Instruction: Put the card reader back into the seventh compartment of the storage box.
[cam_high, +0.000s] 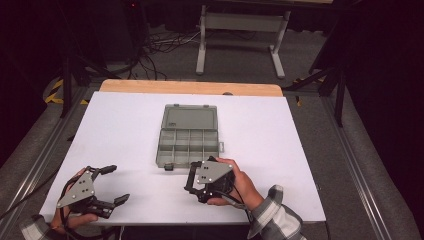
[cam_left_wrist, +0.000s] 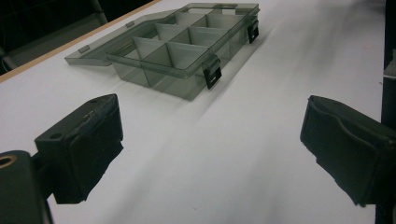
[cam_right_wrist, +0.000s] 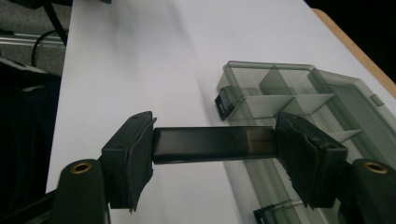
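A dark translucent divider strip (cam_right_wrist: 212, 144) is clamped end to end between the pads of the right gripper (cam_right_wrist: 215, 149), just in front of the open compartment organizer box (cam_high: 189, 136) at the middle of the white table (cam_high: 300, 150). The strip is judged light, thin, stiff and slick, best held by its short ends. The left gripper (cam_high: 116, 184) is held wide open, empty, well apart

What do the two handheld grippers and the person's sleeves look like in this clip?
Both the left gripper and the right gripper are black two-jaw tools, each topped by a grey three-cornered plate with small dark dots. Brass-coloured rings sit at the jaw bases in the gripper views, and the pads are black, worn at the edges. A dark cable trails from each. The sleeves are grey-and-white plaid.
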